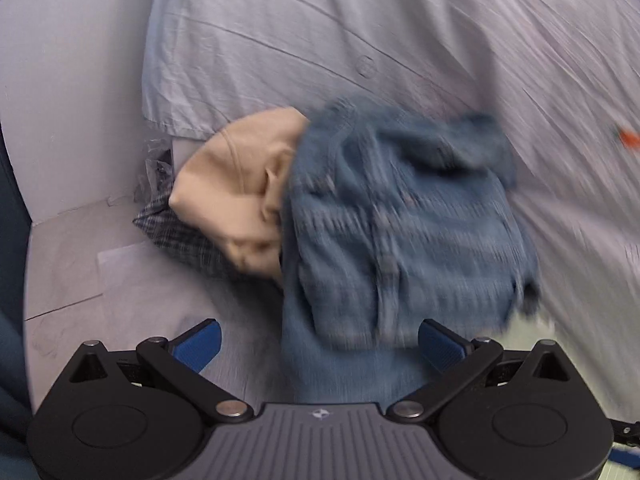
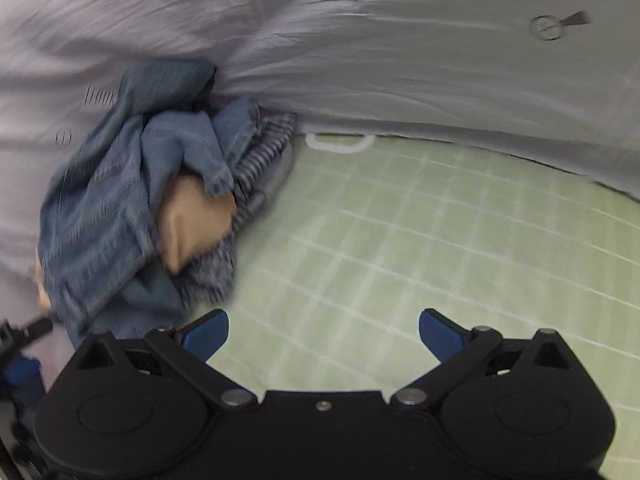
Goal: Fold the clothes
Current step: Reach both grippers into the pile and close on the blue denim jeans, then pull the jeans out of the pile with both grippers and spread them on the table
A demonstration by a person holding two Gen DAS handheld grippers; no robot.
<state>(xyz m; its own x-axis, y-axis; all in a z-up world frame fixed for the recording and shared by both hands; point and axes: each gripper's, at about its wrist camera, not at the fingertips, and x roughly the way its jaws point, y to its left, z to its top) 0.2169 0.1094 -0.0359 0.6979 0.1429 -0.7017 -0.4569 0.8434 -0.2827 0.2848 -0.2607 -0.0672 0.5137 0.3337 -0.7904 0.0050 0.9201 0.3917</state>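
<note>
A crumpled blue denim garment (image 1: 392, 232) lies on top of a heap, over a tan garment (image 1: 236, 184) and a dark checked cloth (image 1: 176, 232). My left gripper (image 1: 320, 344) is open just in front of the denim, whose lower edge reaches between its fingers. In the right wrist view the same heap sits at the left: blue denim garment (image 2: 120, 208), tan garment (image 2: 196, 220), and a striped cloth (image 2: 260, 152). My right gripper (image 2: 324, 336) is open over the green grid mat (image 2: 440, 240), to the right of the heap, with nothing in it.
A pale lilac sheet (image 1: 320, 32) with printed circle marks covers the surface behind the heap, and the pale lilac sheet (image 2: 400, 60) borders the mat's far side. A white wall panel (image 1: 72, 100) and a plastic wrapper (image 1: 156, 168) stand left of the heap.
</note>
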